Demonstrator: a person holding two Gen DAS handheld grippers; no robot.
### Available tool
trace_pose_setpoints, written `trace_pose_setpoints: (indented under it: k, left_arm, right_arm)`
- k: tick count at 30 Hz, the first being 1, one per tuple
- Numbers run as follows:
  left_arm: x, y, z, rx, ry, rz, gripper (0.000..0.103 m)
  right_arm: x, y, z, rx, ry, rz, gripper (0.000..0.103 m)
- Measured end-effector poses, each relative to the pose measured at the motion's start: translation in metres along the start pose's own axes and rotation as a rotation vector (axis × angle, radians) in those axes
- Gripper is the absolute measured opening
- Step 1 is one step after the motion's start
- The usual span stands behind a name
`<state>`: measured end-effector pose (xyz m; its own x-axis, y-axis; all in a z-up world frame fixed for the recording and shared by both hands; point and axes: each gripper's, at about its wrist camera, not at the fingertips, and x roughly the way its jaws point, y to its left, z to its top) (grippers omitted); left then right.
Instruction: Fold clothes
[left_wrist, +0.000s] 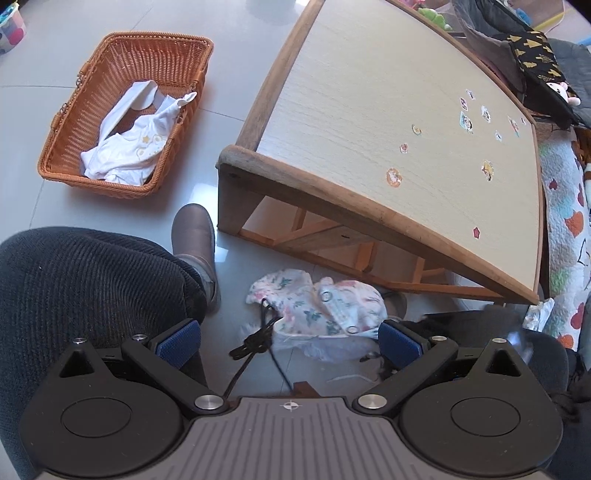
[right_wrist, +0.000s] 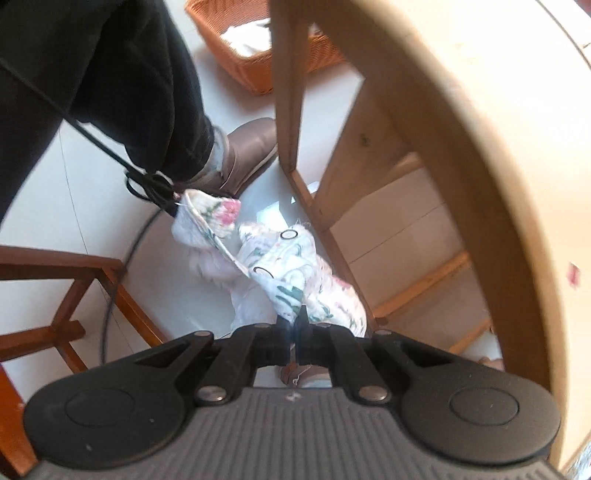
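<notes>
The right gripper (right_wrist: 294, 325) pinches the floral garment (right_wrist: 295, 273) below the table (right_wrist: 424, 122); the hem may snag its frame. The left gripper (left_wrist: 290, 341) hangs released.

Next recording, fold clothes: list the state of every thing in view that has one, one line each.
Left hand-held gripper: open, holding nothing.
Right hand-held gripper: shut on the floral garment.
Floral garment: crumpled, unfolded, hanging from the right hand-held gripper beside the table.
White garment: crumpled, unfolded, lying in the basket.
Wicker basket: upright on the floor, left of the table.
Wooden table: top bare apart from stickers.
</notes>
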<state>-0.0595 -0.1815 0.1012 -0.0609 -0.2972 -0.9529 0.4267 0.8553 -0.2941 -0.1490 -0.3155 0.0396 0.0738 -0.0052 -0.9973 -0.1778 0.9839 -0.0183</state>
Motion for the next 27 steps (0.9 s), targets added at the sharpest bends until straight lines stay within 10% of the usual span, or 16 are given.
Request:
trace_pose_setpoints:
  k: [27]
  left_arm:
    - [0.074, -0.046, -0.027, 0.243, 0.033, 0.011, 0.102]
  right_arm:
    - [-0.102, -0.036, -0.026, 0.071, -0.053, -0.04, 0.002]
